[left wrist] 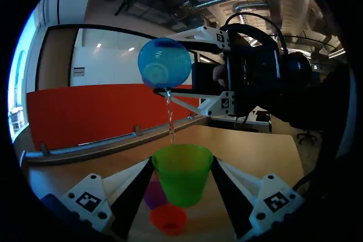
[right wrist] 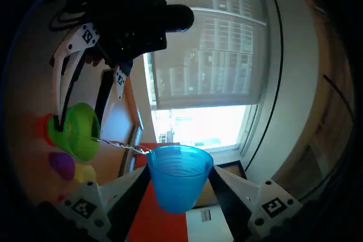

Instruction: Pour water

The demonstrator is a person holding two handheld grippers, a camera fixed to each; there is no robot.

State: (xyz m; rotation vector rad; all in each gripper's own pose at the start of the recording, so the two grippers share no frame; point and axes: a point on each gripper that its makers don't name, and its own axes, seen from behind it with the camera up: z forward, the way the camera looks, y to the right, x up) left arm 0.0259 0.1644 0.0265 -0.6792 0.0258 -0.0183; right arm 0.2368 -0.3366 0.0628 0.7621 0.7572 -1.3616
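A green cup [left wrist: 183, 180] stands upright between the fingers of my left gripper [left wrist: 183, 165], which is shut on it above the wooden table [left wrist: 254, 151]. Above it, my right gripper [left wrist: 165, 65] is shut on a blue cup [left wrist: 164, 60] that is tipped towards the green one. A thin stream of water [left wrist: 170, 121] falls from the blue cup's rim into the green cup. In the right gripper view the blue cup [right wrist: 179, 180] sits between my right gripper's [right wrist: 179, 169] fingers, and the water [right wrist: 122, 145] arcs into the green cup [right wrist: 79, 130] held by the left gripper [right wrist: 77, 124].
Below the green cup, a red cup [left wrist: 168, 220] and a purple cup [left wrist: 153, 195] rest on the table. The right gripper view also has a purple cup [right wrist: 61, 165] and a yellow cup [right wrist: 85, 173]. A red wall panel [left wrist: 90, 115] runs behind the table.
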